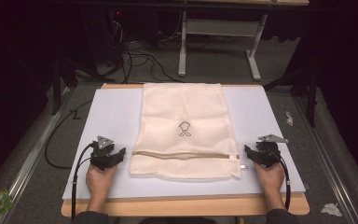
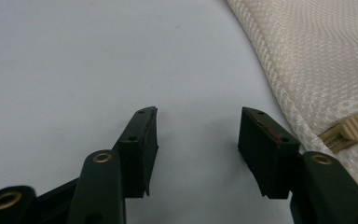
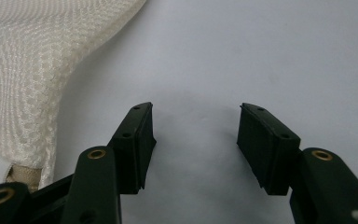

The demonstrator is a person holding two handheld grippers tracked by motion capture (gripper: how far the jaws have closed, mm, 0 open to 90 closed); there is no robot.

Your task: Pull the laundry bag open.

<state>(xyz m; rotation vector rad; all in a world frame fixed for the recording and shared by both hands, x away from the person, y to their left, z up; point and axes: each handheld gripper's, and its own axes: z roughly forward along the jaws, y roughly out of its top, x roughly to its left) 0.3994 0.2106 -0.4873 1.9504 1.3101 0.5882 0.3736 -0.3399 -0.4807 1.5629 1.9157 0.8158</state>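
Mesh laundry bag (image 1: 185,130) lay flat mid-board, zipper (image 1: 185,155) toward near edge of white board (image 1: 112,109). Left gripper (image 1: 116,157) just beside bag's left edge, jaws spread, empty. Right gripper (image 1: 251,155) by zipper's right end, likewise spread, empty.

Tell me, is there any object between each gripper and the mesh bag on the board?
Nothing visible. The left gripper and right gripper rest open on either side of the mesh bag, with just bare white board between their jaws and its edges.
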